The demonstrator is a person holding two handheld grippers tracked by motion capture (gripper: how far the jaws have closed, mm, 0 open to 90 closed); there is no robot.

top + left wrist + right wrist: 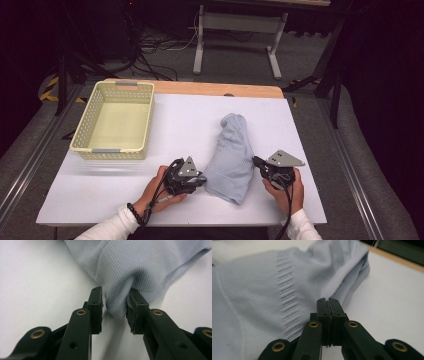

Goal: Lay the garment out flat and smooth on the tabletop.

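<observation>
Pale blue ribbed cloth, a folded garment [231, 157], lies on the white table [185, 120] in the lower middle of the high view, its long axis running from a narrow rounded end at upper centre down to a wider hem at the lower centre, leaning slightly leftward as it descends. Both grippers sit at that wide lower end, one on each flank, so the garment lies between them and stretches away toward the top of the frame. The left gripper [200, 179] meets the lower left corner of the cloth; in the left gripper view its jaws stand partly apart with a pucker of the ribbed hem [116, 302] bulging between them, the right pad against the fabric and the left one apparently just clear, so the hold looks loose or let go, though the angle leaves that uncertain. The right gripper [256, 162] sits at the right edge of the garment, a little higher in the frame; in the right gripper view its jaws are pressed together right at a folded seam, and whether a thin layer of cloth is pinched there cannot be told. A cream perforated basket [114, 121] stands well apart at the upper left, on the left gripper's side, so the left hand is nearer to it.
</observation>
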